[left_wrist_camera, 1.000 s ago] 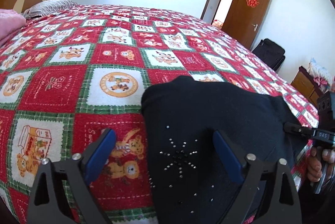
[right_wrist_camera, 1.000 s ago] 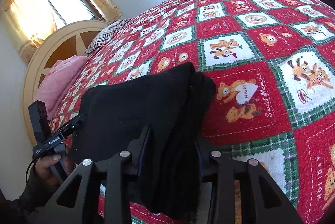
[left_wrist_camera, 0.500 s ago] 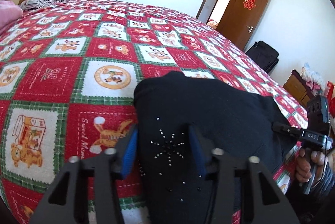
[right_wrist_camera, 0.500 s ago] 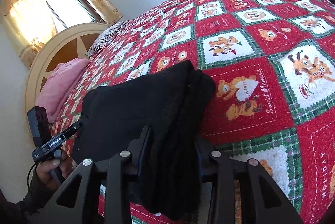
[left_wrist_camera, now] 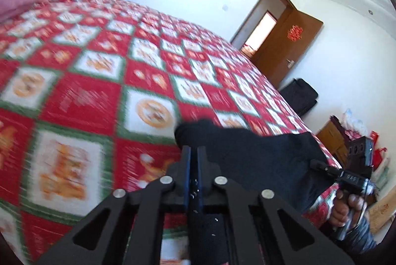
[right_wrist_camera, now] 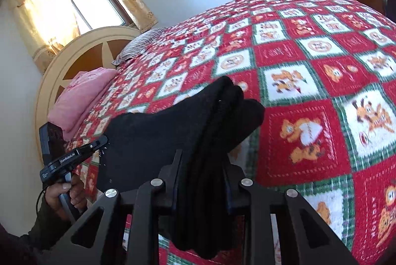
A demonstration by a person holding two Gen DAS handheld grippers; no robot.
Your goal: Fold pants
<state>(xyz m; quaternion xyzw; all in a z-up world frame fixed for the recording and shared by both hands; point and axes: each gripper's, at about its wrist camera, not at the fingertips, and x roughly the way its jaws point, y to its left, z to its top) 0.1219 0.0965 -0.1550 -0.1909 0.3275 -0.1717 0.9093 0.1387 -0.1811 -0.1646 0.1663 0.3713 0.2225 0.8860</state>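
Black pants [right_wrist_camera: 173, 131], bunched in thick folds, lifted above the near edge of the red quilt [right_wrist_camera: 309, 81]; left gripper [left_wrist_camera: 193, 153] and right gripper [right_wrist_camera: 201, 166] each clamp an end.

The left gripper [left_wrist_camera: 193, 153] has gone from wide open a second ago, through half closed, to pinched tight on the edge of the black pants [left_wrist_camera: 252, 156] — its blue pads now stand nearly together with only a thin strip of cloth between them. The pants have risen off the red checked bedspread [left_wrist_camera: 81, 101]: their near edge now hangs up between the two grippers. The left view has tilted and blurred — more wall and ceiling show.
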